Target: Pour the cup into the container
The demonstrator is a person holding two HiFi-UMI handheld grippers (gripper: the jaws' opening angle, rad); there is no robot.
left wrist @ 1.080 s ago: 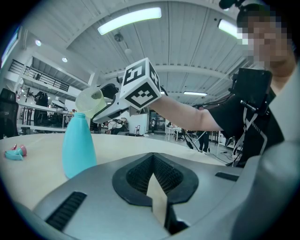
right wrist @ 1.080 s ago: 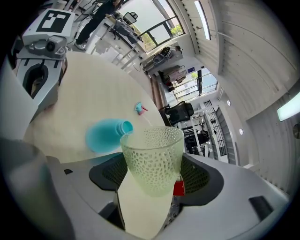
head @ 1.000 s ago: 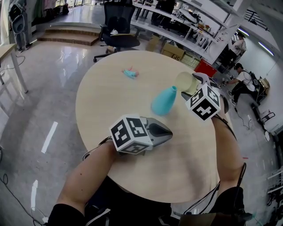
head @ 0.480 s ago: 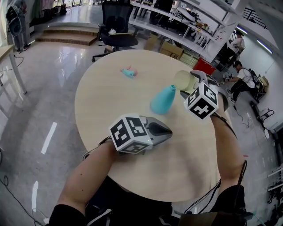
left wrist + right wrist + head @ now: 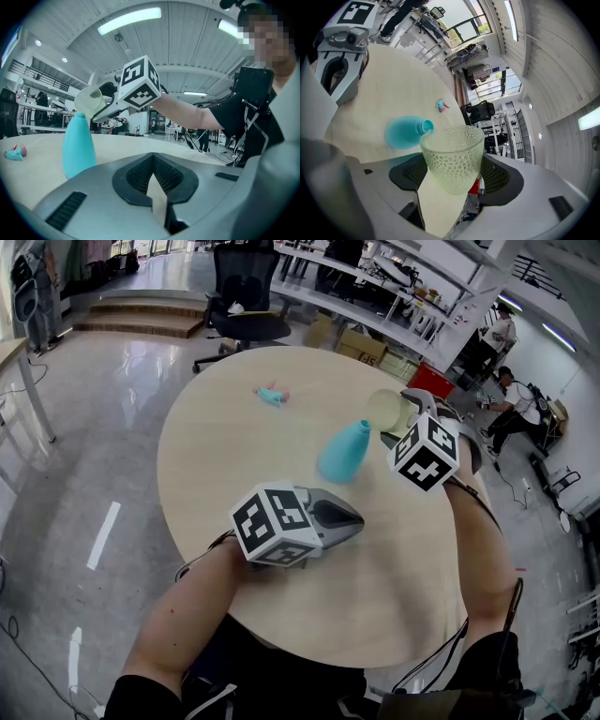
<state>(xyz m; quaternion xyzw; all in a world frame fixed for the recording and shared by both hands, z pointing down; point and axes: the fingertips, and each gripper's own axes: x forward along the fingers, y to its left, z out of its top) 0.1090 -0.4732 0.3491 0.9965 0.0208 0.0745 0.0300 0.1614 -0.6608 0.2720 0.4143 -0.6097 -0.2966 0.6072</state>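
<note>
The right gripper [image 5: 451, 180] pinches a bumpy see-through cup [image 5: 452, 157] between its tongs. The cup is up in the air and tipped, with its rim just beside the open top of the blue bottle [image 5: 344, 454]. In the head view the cup sits at 2 o'clock from the bottle. The bottle stands upright on the round table [image 5: 234, 456]. The left gripper [image 5: 354, 518] rests on the table at 7 o'clock from the bottle, its tongs pressed together with nothing in them. A small pink and blue thing [image 5: 273, 395] lies at 10 o'clock, well apart.
</note>
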